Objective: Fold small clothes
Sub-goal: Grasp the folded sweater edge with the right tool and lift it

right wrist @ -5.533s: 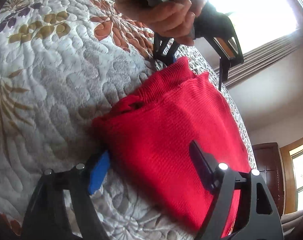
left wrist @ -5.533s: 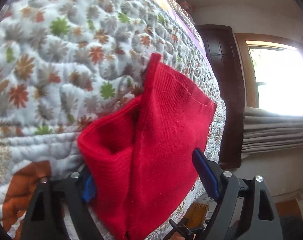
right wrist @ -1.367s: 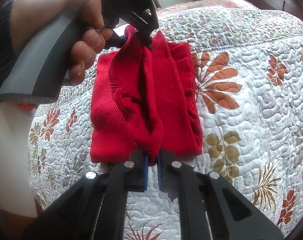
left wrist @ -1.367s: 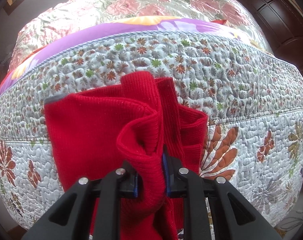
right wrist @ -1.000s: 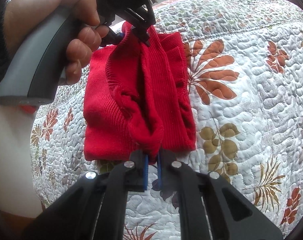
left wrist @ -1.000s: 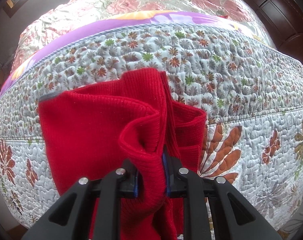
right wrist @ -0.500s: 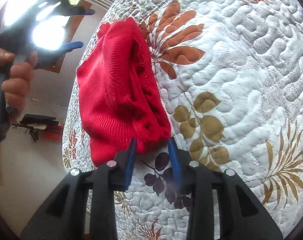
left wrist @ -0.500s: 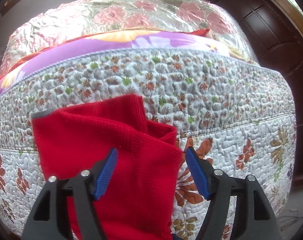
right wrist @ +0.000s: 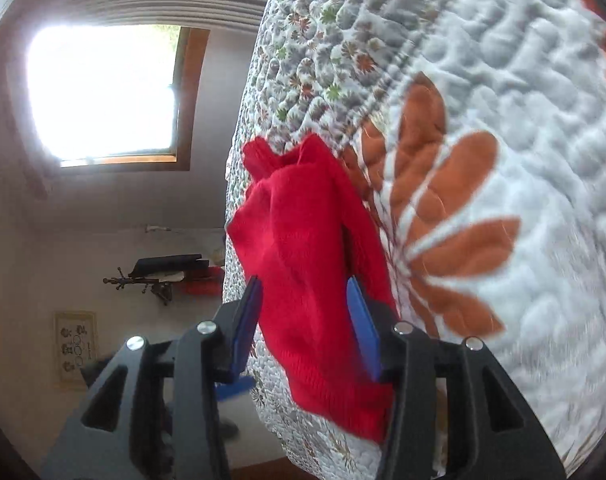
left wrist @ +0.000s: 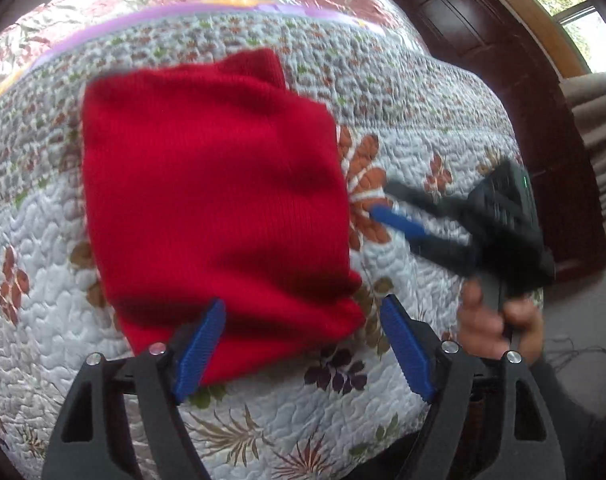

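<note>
The red knitted garment lies folded into a compact, roughly rectangular bundle on the quilted floral bedspread, toward the near edge of the bed, with a small ribbed tab of fabric poking out at its far side. It lies flat on its own, and no fingers clamp it.

The left gripper sits at the bundle's near edge with its blue-padded fingers spread wide apart, one over the red knit and the other over bare quilt to the right (a stance that looks like a release, or a check on the fold, not a grip). Whether the left pad actually touches the cloth I cannot tell.

The right gripper, held in a person's hand, comes in low from the right, its tips just beside the bundle's right edge. In its own wrist view its fingers stand apart on either side of the thick folded edge of the garment, not pressed shut on it. My guess is that it is placed there to tidy or square that side, since the layers bulge there.

The fold seems essentially complete. What remains is probably smoothing, and the loose knit could spring open if nudged carelessly.
</note>
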Demonstrator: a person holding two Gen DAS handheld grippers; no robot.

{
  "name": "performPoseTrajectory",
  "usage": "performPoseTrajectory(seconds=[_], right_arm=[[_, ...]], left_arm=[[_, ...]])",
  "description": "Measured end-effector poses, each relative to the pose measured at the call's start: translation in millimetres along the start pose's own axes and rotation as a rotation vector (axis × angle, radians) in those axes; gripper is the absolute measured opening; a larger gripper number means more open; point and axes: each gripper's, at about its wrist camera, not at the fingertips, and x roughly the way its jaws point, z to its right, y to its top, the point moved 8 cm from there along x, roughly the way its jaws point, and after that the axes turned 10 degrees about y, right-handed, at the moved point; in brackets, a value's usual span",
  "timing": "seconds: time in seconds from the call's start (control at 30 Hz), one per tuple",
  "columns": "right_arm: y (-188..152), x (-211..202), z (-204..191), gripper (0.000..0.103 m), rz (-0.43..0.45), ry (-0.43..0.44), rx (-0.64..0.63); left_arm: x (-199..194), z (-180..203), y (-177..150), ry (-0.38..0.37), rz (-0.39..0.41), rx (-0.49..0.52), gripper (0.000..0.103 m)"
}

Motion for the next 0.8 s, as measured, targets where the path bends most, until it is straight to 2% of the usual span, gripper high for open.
performPoseTrajectory(seconds=[0.1,0.23,0.33,0.47,0.53,0.6,0.67,0.77,0.8], right_arm=[[29.5,19.6,1.5,0.044,-0.028,-0.041,-0.024],[42.3,41.0,-6.9,0.044,-0.081,-0.068,-0.081],[42.9,43.8,-18.3,0.014,-0.093,-0.101,-0.15],[46.8,38.7,-48.0,0.008,-0.02,-0.161,-0.326],[52.2,43.3,-48.3,0.008,0.001,-0.22,-0.376],[56.9,54.9,-18.5,0.012,-0.038,-0.301,-0.326],[54.4,59.4,-3.8,0.015,-0.053,-0.282,-0.266],[52.7,40.5,-25.9,0.028,-0.014,-0.242,-0.286],[51.4,35.5,-33.1,0.028,-0.007,-0.217,-0.283]], left_arm=[[20.1,-0.7,-14.5,0.004,-0.028,0.016,0.078],[35.7,-6.2,-20.8,-0.002,-0.042,0.002,0.078],[41.3,-9.0,-23.8,-0.002,-0.049,0.004,0.078],[52.2,-15.3,-32.7,0.003,-0.074,0.007,0.078],[58.3,-20.2,-34.0,0.011,-0.081,-0.008,0.078],[57.8,-25.2,-35.5,0.006,-0.087,-0.027,0.078],[52.8,-24.3,-35.6,-0.005,-0.087,-0.031,0.078],[30.4,-21.1,-30.3,-0.043,-0.053,-0.031,0.078],[20.1,-21.1,-26.9,-0.065,-0.035,-0.039,0.078]])
